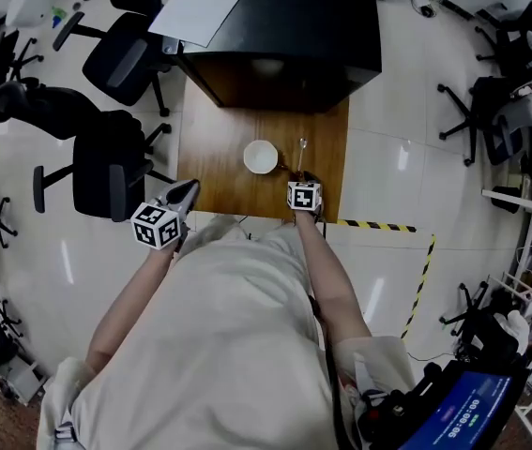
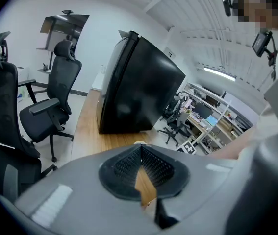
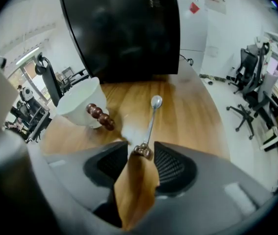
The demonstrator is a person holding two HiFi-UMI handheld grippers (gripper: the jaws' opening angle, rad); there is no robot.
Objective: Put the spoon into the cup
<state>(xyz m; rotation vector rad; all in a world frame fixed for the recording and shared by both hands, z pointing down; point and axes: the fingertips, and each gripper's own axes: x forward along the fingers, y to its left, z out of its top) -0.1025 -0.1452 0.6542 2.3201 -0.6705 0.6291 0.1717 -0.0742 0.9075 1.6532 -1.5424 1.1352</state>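
While hovering beside one cup (image 3: 80, 104), spreading right gripper (image 3: 139, 152) wide around handle end of one spoon (image 3: 151, 121); pressing left gripper (image 2: 141, 149) closed, empty.

Bare tabletop (image 1: 214, 172) around cup (image 1: 261, 157), black box (image 1: 284, 26) behind

Lighting bright and even, from overhead. Strip light (image 2: 219, 73) seen in the left gripper view. Glossy floor (image 1: 392, 157) streaked with glare; pale sheen on the counter (image 3: 188, 116); spoon (image 3: 153, 114) bowl glints. Both gripper views heavily bowed, corners black, nearest foreground soft.
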